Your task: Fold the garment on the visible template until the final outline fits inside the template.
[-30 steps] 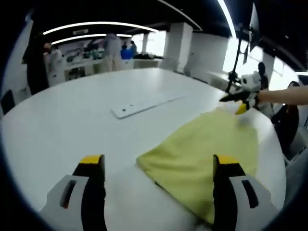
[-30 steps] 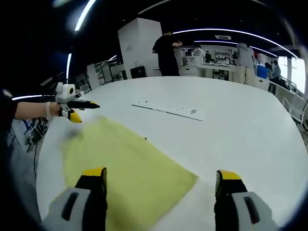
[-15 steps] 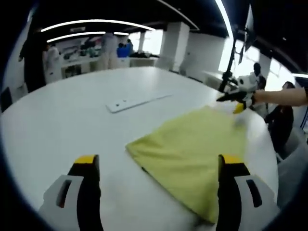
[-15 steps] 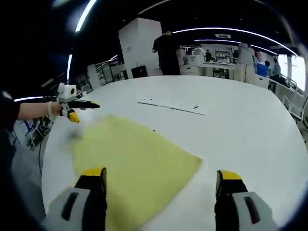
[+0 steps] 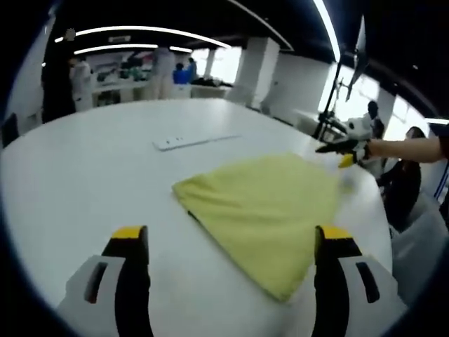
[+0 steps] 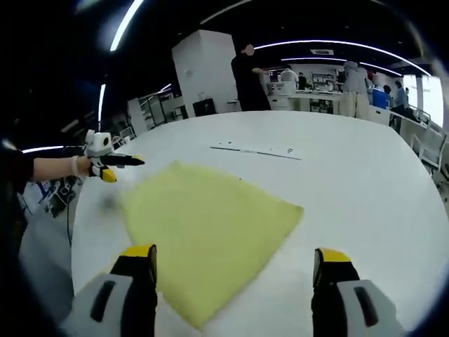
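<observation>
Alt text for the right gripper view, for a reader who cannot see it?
A yellow garment lies flat on a white table, ahead of the open right hand-held gripper. The left hand-held gripper hovers by its far corner; a white strip lies beyond.

Brightness: I see a dim ceiling, a bright white bench (image 5: 91,168).
Light source: ceiling light strips (image 5: 140,31) overhead; windows (image 5: 358,91) beyond the bench glare white.
Shadows: soft, faint around the yellow cloth (image 6: 210,225).
Distortion: strong fisheye bending past the bench edge.
Blur: the far gripper (image 6: 112,163) looks smeared; background people soft.
</observation>
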{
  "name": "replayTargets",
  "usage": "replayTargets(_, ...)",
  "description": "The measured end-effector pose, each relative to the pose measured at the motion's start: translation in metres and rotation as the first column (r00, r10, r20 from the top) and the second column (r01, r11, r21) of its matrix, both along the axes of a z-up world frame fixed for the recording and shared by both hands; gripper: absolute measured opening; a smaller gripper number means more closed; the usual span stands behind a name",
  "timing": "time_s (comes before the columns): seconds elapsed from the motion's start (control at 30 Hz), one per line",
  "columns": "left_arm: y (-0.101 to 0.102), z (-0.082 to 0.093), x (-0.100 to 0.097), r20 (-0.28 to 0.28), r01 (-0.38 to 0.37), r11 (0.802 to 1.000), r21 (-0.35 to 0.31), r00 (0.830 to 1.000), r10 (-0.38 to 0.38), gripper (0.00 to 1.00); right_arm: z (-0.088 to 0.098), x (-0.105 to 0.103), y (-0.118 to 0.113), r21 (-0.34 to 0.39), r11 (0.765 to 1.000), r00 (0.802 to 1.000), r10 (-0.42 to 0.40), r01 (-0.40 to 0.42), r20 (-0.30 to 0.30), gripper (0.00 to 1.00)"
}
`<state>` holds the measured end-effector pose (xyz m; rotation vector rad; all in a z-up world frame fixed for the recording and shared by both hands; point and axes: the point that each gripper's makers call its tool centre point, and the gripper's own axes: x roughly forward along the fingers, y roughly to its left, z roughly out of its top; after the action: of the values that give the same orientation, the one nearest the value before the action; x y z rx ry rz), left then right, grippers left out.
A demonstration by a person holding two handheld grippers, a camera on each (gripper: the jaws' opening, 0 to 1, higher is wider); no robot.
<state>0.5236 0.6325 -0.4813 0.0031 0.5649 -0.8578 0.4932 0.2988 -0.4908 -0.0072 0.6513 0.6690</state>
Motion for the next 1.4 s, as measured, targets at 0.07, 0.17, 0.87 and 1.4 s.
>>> replayTargets(0.07, 0.001, 0.001, -0.005, 0.0, -0.003, 1.0, -0.006, 1.0, 0.003, 0.93, -0.001, -0.007, -0.001, 0.002, 1.0, 1.0, -0.002, 0.002, -0.001, 0.92)
replayTargets(0.17, 0.003, 0.005, -0.011, 0.006, -0.01, 1.0, -0.02, 1.0, 0.01, 0.93, 0.0, -0.015, -0.001, 0.007, 1.0, 1.0, -0.005, 0.005, 0.0, 0.92)
replayTargets(0.87, 0.013, 0.021, -0.054, 0.012, -0.006, 0.998, -0.061, 1.0, 0.007, 0.85, 0.008, -0.063, -0.009, 0.074, 0.996, 0.998, -0.049, 0.047, 0.028, 0.79)
replayTargets(1.4, 0.014, 0.004, -0.089, -0.043, 0.001, 0.996, -0.094, 0.999, -0.005, 0.71, -0.001, -0.087, -0.001, 0.124, 0.991, 0.999, -0.05, 0.05, -0.001, 0.68)
